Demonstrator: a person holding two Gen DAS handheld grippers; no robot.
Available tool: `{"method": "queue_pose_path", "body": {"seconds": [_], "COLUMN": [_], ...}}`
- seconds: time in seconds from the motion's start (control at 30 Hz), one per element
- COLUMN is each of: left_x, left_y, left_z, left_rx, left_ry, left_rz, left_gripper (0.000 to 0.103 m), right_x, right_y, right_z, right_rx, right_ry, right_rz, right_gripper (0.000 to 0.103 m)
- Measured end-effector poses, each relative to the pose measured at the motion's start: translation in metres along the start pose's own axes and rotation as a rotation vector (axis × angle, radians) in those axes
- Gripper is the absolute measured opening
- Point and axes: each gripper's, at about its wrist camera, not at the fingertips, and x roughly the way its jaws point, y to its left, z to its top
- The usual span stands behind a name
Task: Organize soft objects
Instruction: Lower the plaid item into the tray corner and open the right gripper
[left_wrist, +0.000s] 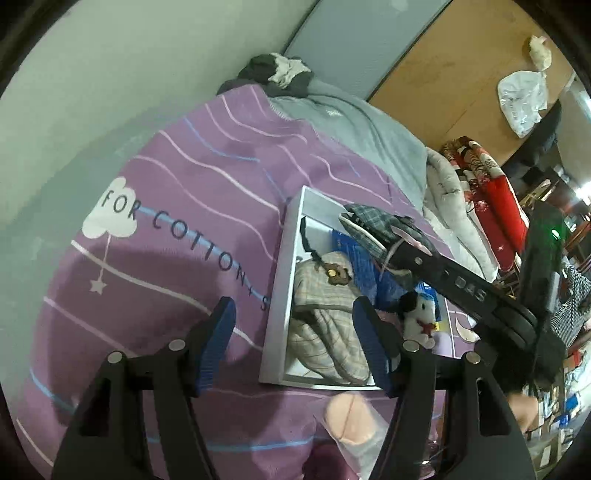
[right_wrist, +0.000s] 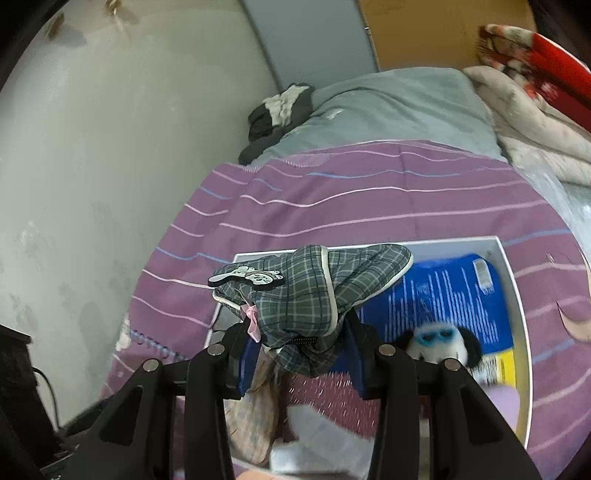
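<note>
A white box (left_wrist: 276, 295) lies on the purple bedspread (left_wrist: 166, 184). In it are a beige plaid pouch (left_wrist: 325, 332), a small black-and-white plush dog (left_wrist: 419, 317) and a blue printed pack (left_wrist: 354, 254). My right gripper (right_wrist: 301, 354) is shut on a grey plaid pouch (right_wrist: 306, 288) with a pink bow and holds it above the box (right_wrist: 517, 295); it also shows in the left wrist view (left_wrist: 384, 225). My left gripper (left_wrist: 295, 347) is open and empty, low over the box's left rim.
A pink soft item in clear plastic (left_wrist: 351, 417) lies in front of the box. A grey blanket (left_wrist: 351, 122), dark clothes (left_wrist: 277, 72) and folded quilts (left_wrist: 480, 177) lie at the far end of the bed. A wall (left_wrist: 92, 92) runs along the left.
</note>
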Motion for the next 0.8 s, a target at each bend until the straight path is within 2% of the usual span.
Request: {"method": "queue_pose_path", "body": {"seconds": [0.2, 0.27, 0.53, 0.73, 0.8], "left_x": [0.005, 0.005, 0.005, 0.011, 0.014], "left_y": [-0.005, -0.007, -0.008, -0.011, -0.014], "left_z": [-0.003, -0.002, -0.003, -0.005, -0.006], "left_rx": [0.041, 0.052, 0.052, 0.066, 0.084], "left_ry": [0.011, 0.011, 0.016, 0.028, 0.036], "left_rz": [0.026, 0.031, 0.039, 0.050, 0.059], "left_gripper": [0.066, 0.066, 0.066, 0.066, 0.066], "right_x": [0.037, 0.043, 0.068, 0.063, 0.050], "right_y": [0.005, 0.009, 0.015, 0.011, 0.010], "right_z": [0.007, 0.006, 0.010, 0.003, 0.002], "right_rx": [-0.035, -0.037, -0.038, 0.009, 0.034], "right_ry": [0.104, 0.113, 0.148, 0.161, 0.139], "right_rz": [-0.010, 0.004, -0.025, -0.021, -0.001], "right_gripper": [0.040, 0.040, 0.040, 0.050, 0.059]}}
